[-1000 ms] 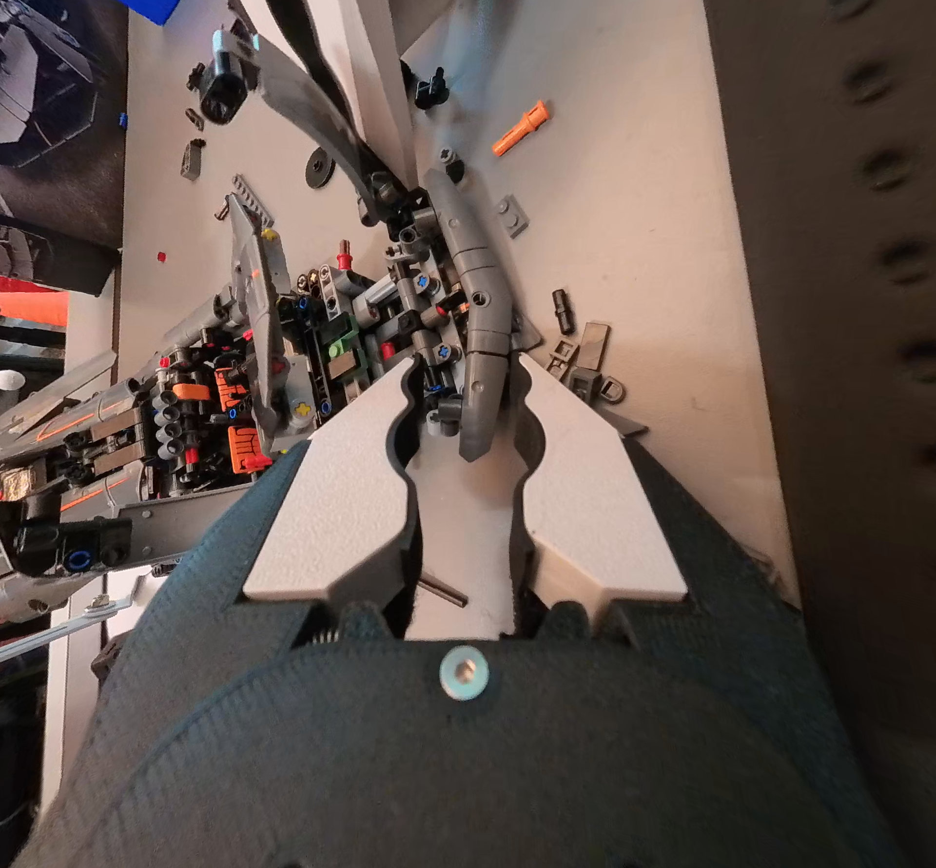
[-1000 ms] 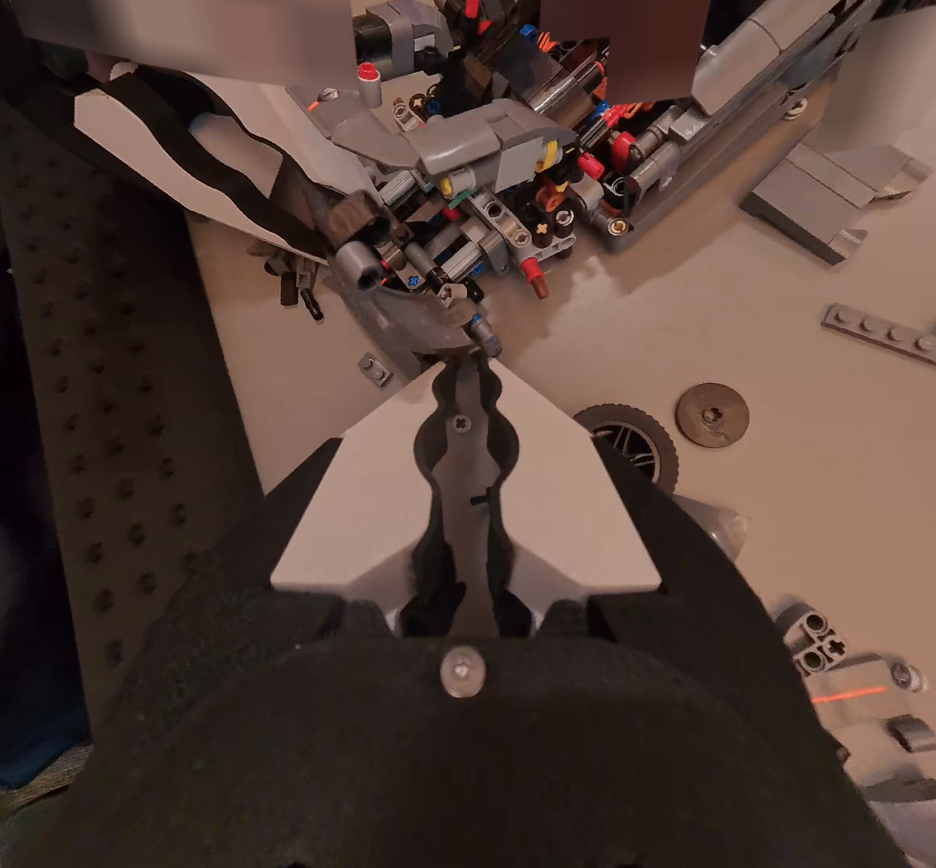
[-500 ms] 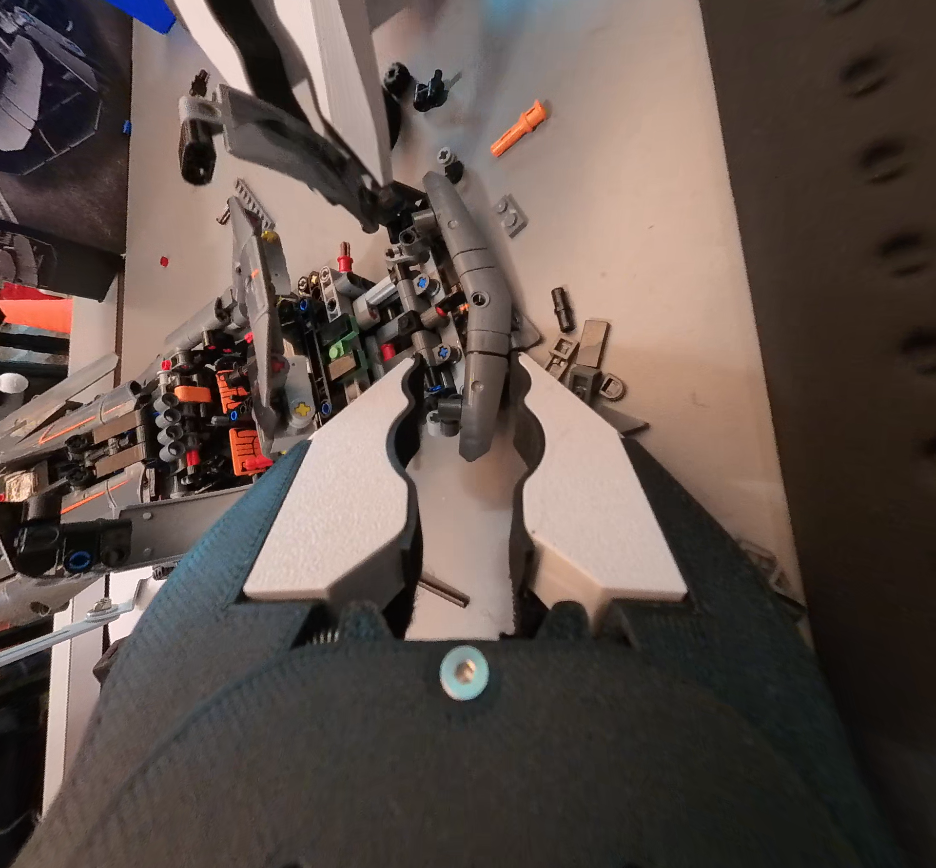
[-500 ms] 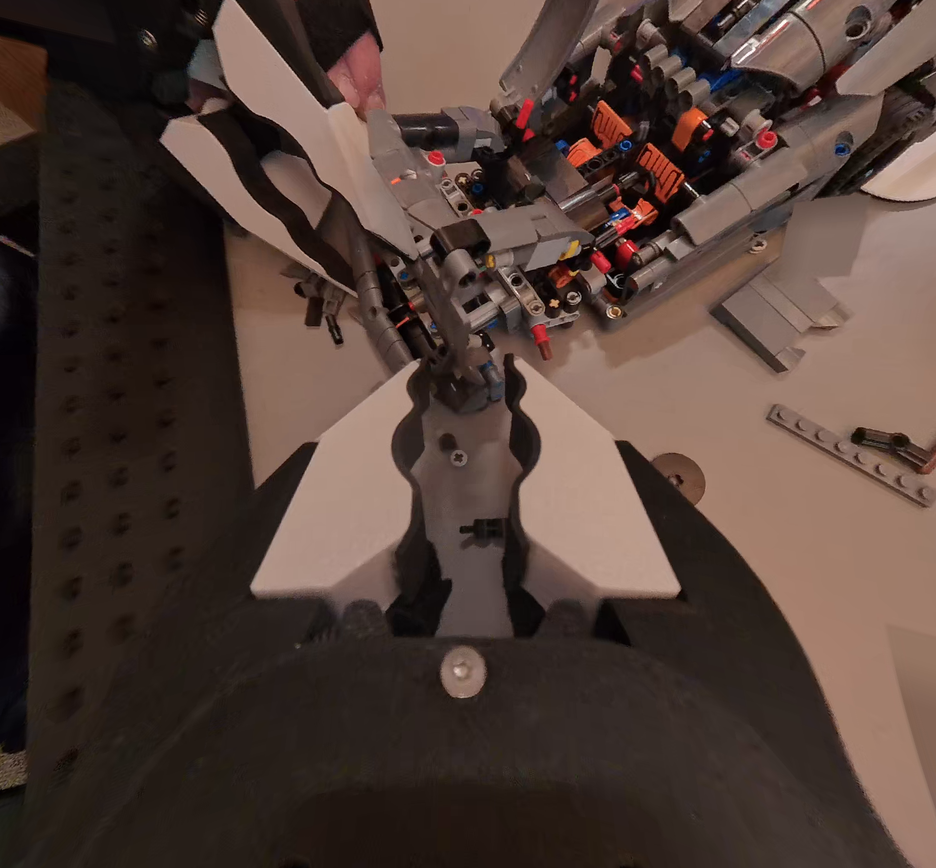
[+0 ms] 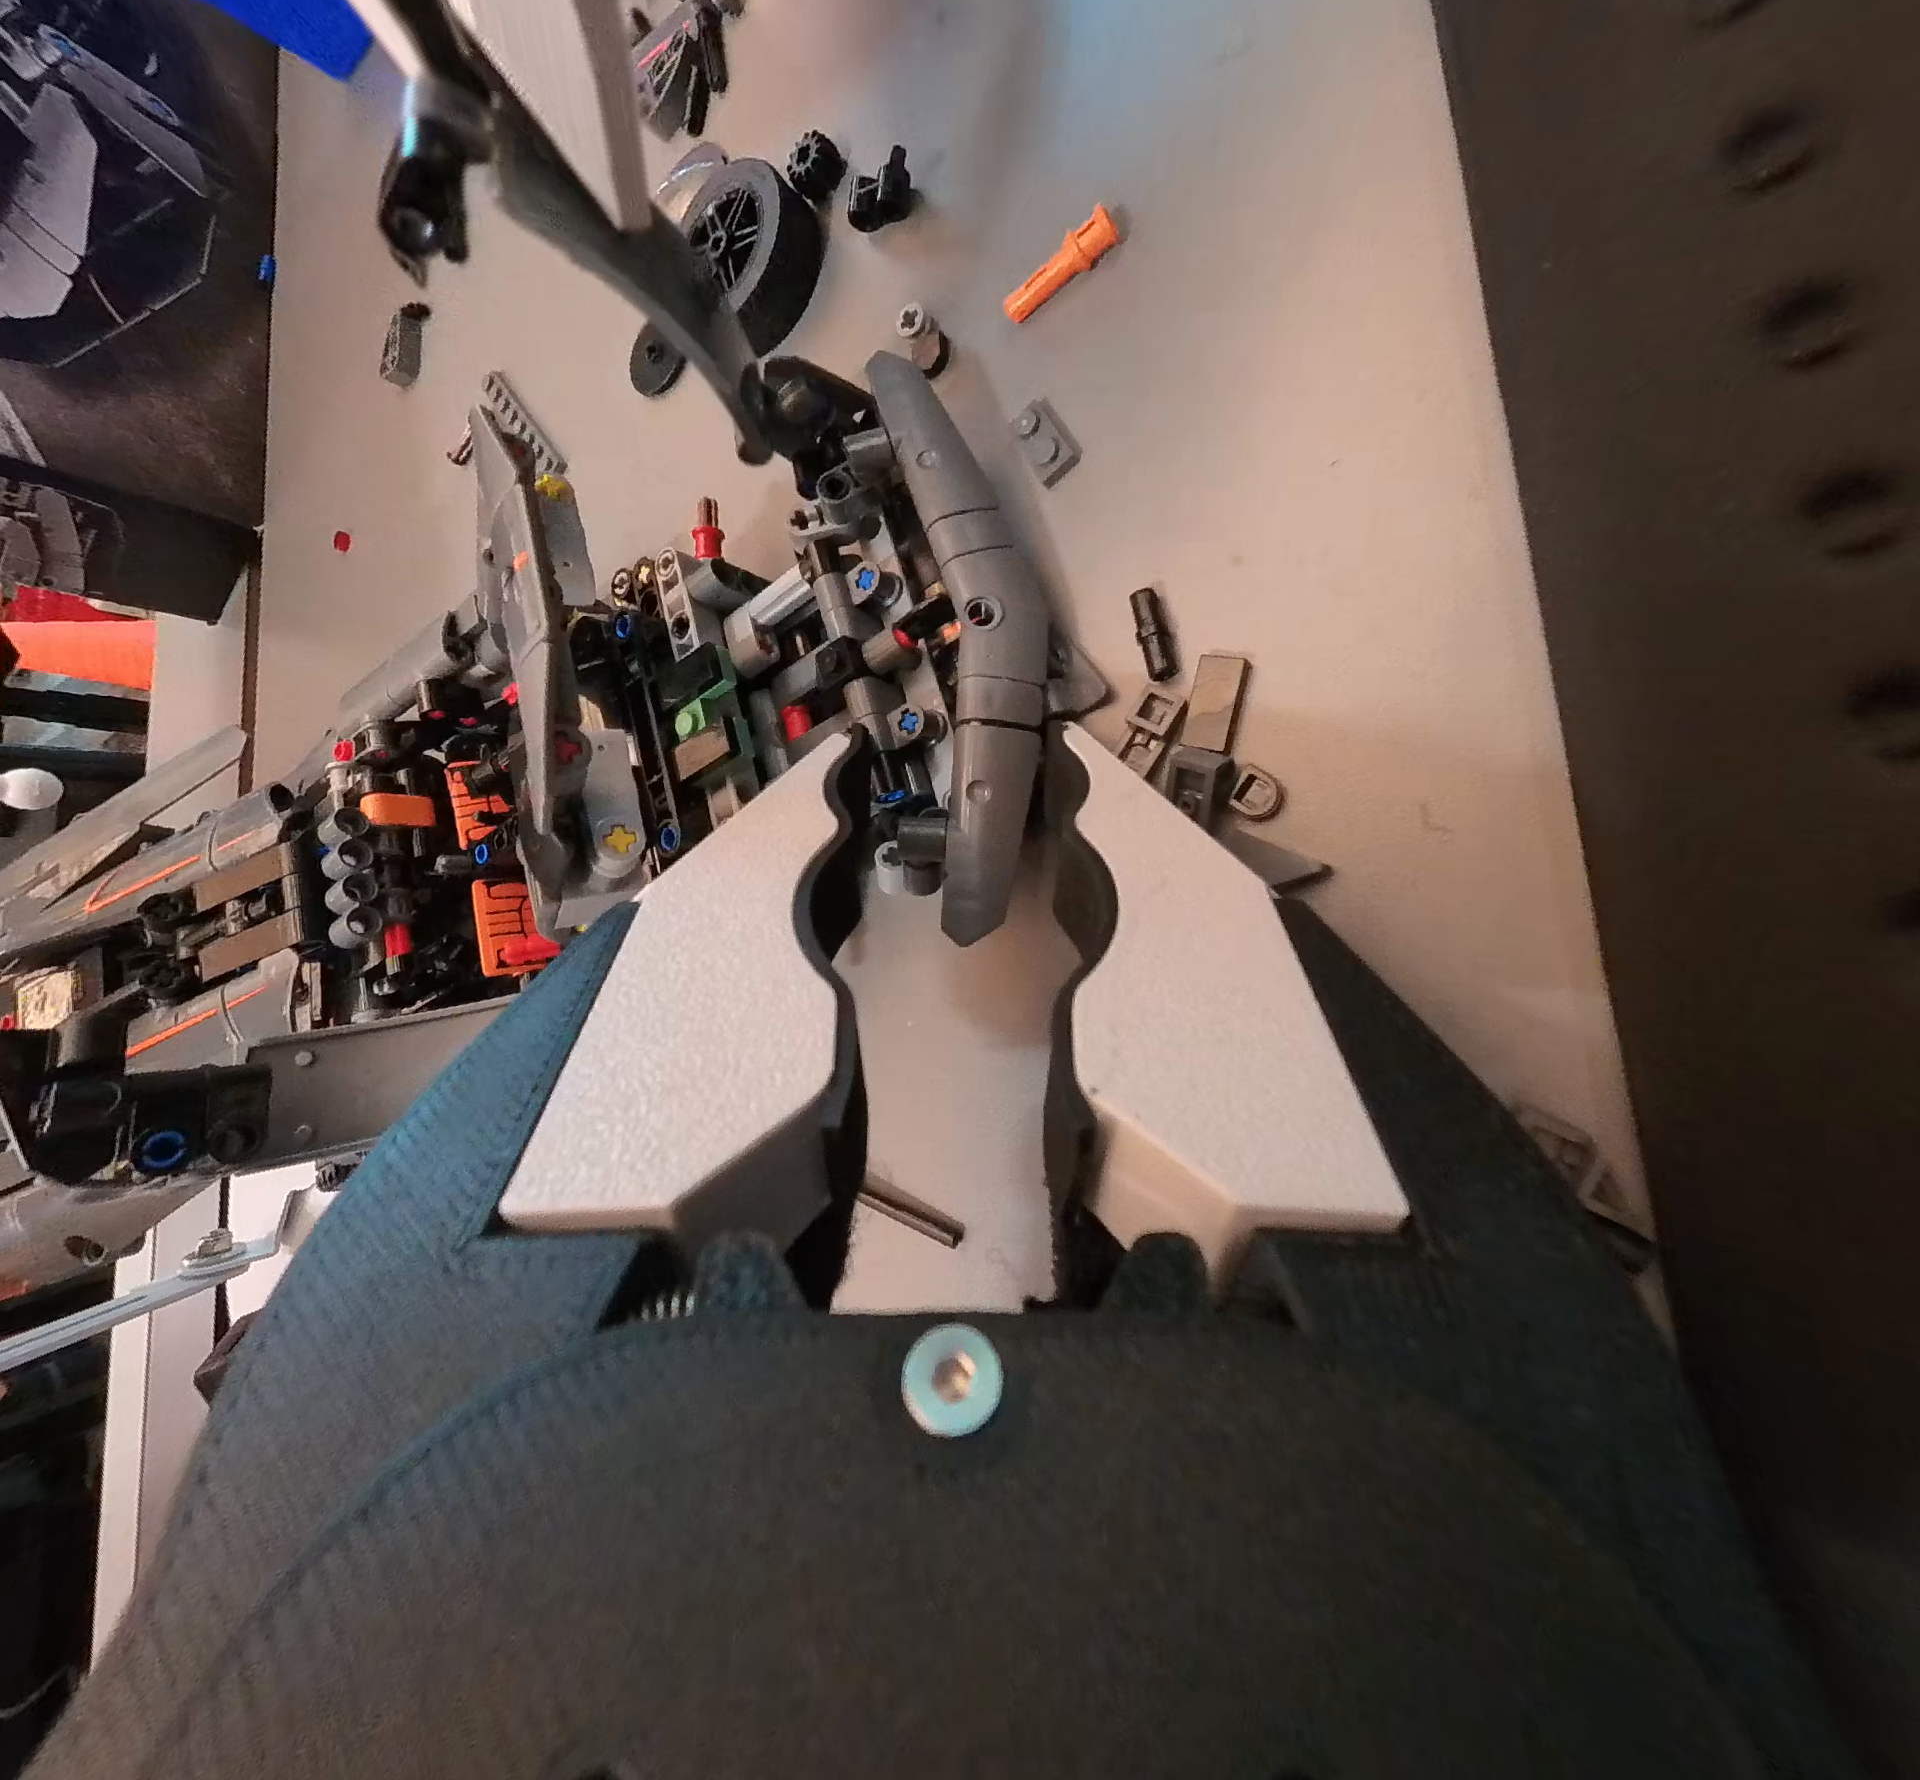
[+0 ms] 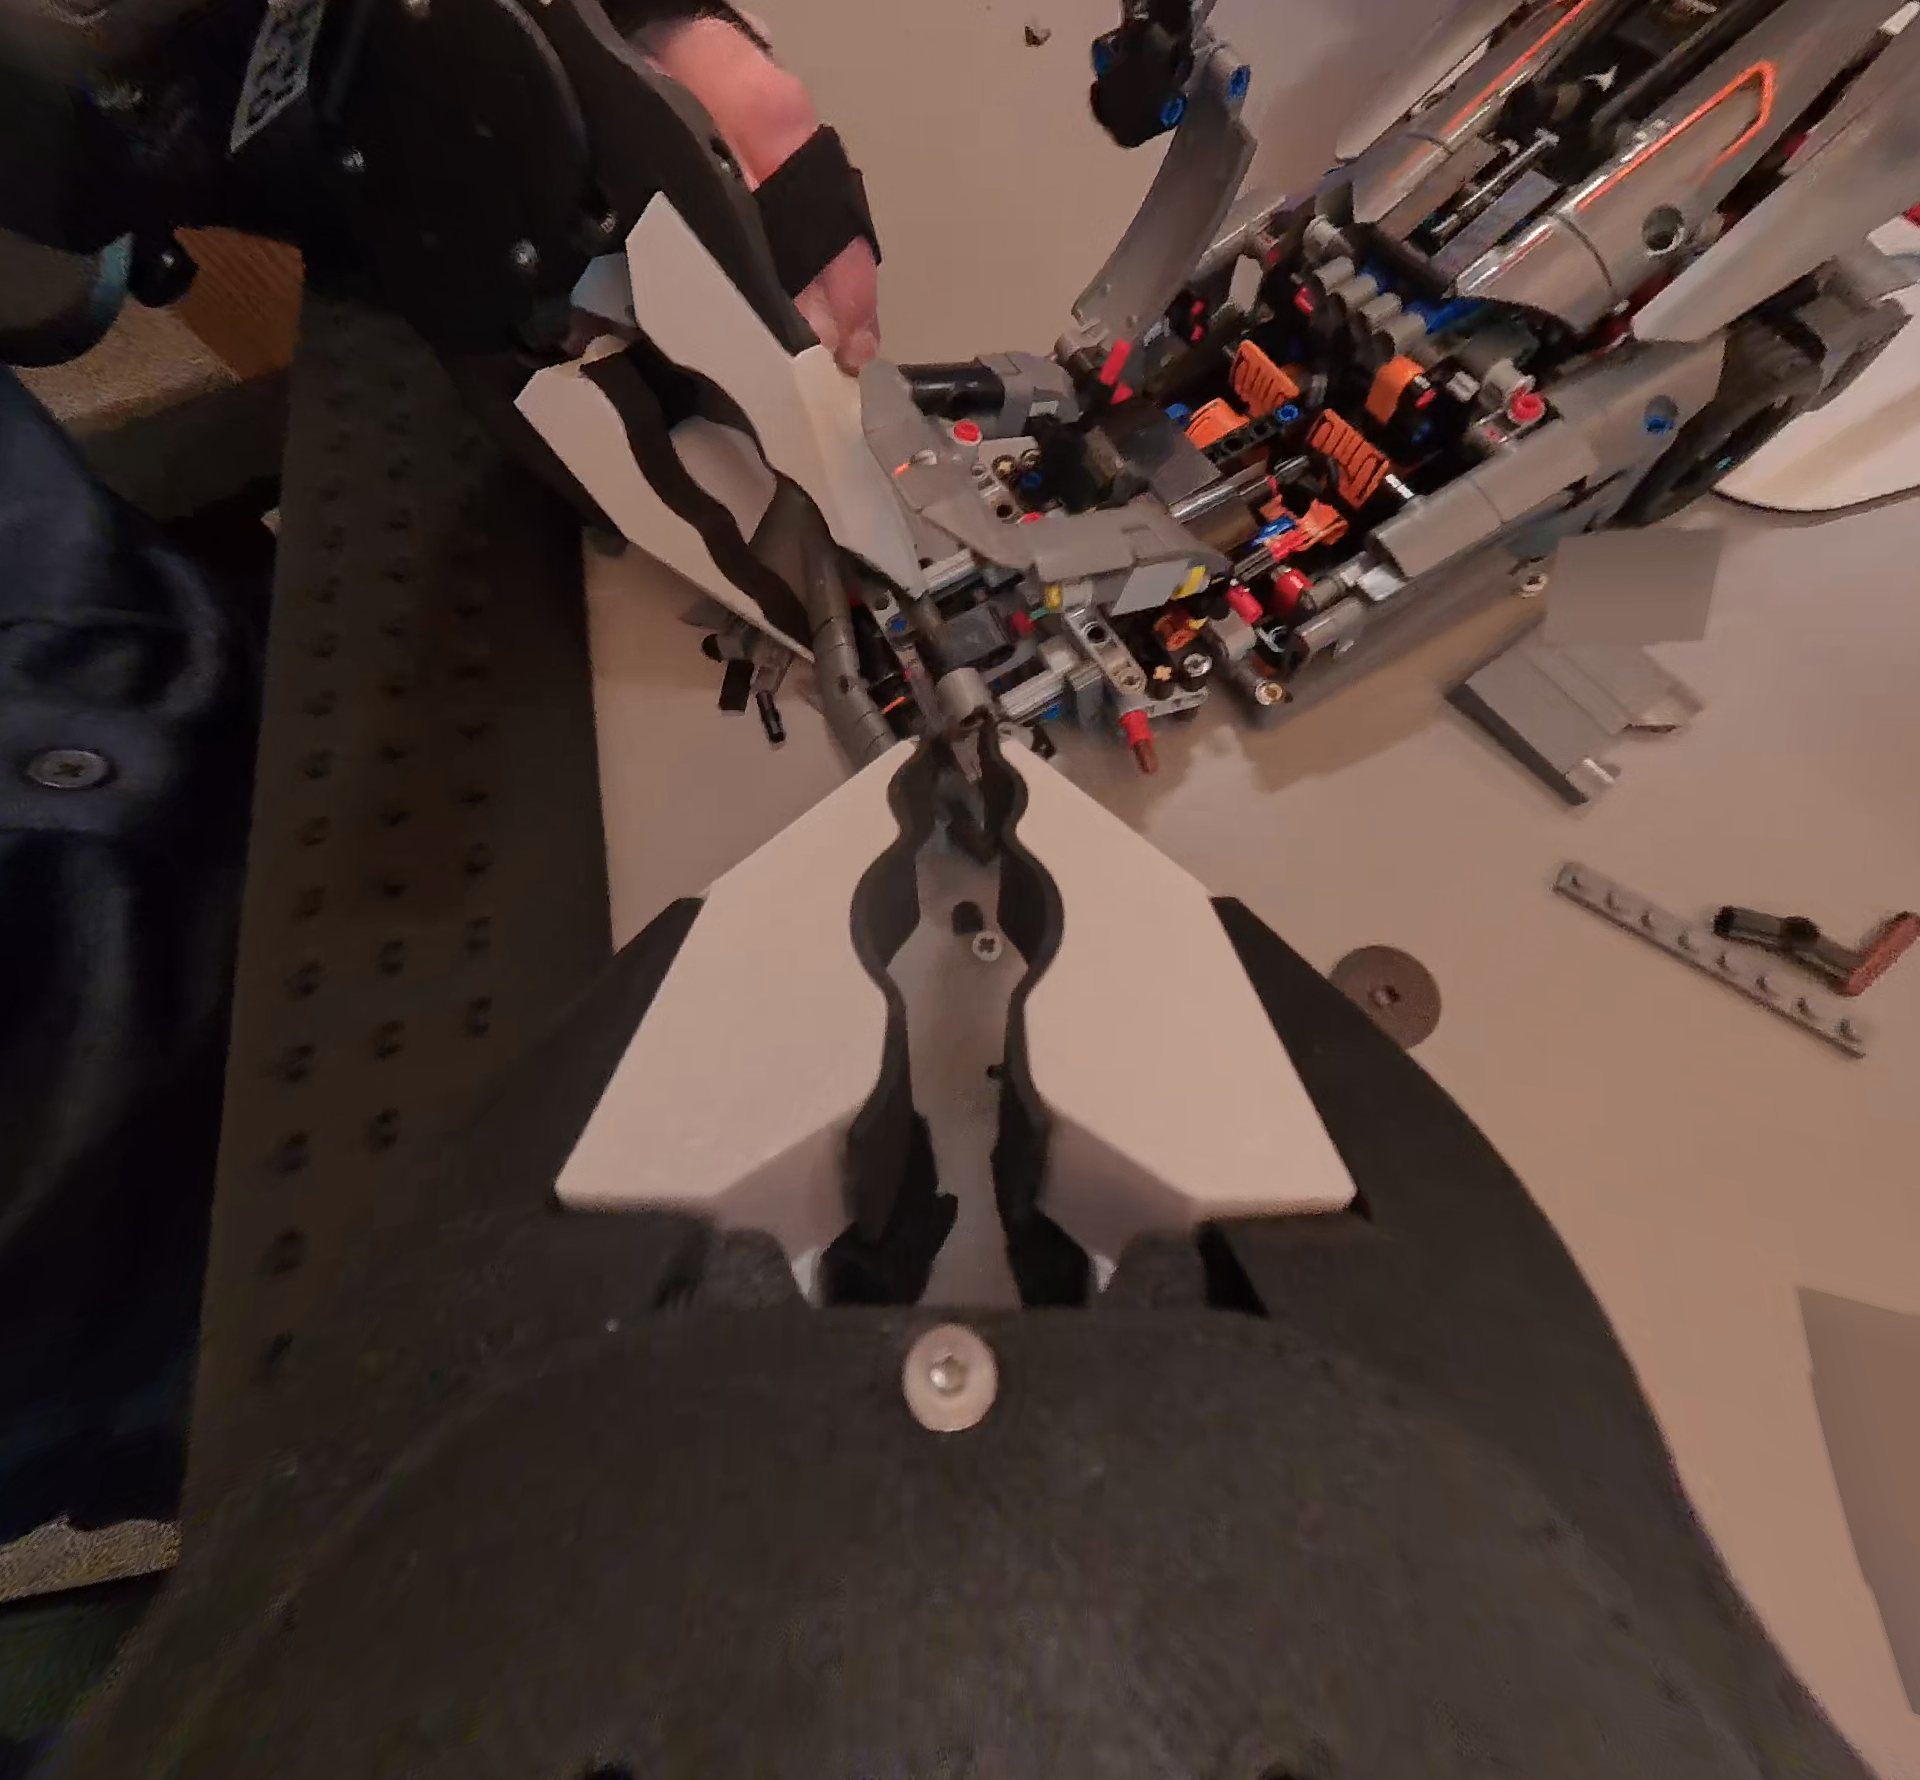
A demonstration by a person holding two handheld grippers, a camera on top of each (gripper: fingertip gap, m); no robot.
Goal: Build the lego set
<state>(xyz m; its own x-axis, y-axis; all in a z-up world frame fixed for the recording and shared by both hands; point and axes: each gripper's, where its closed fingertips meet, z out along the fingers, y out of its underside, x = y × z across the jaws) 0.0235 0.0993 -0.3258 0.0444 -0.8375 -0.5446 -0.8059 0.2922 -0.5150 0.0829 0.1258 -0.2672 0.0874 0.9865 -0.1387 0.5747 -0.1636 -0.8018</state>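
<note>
Your right gripper [image 6: 951,774] is pinching narrow on the lower end of a curved grey arch piece [image 5: 613,265], which is arcing up and away from the table [image 5: 1247,535] with a black connector at its free end. Your left gripper [image 5: 956,774] is standing fairly wide around the front of the lego model [image 5: 644,712], its fingers [image 5: 727,961] bracketing a matching grey curved panel [image 5: 977,650] and the beams beside it; whether they are actually pressing, I cannot tell. That hold is probably steadying the model so the arch's foot can be pushed onto the frame. The model is lying on the table, its long axis running from your left claw away toward the far left of its view. Loose parts, including a wheel [image 5: 753,234] and an orange pin [image 5: 1060,260], are lying scattered beyond.
</note>
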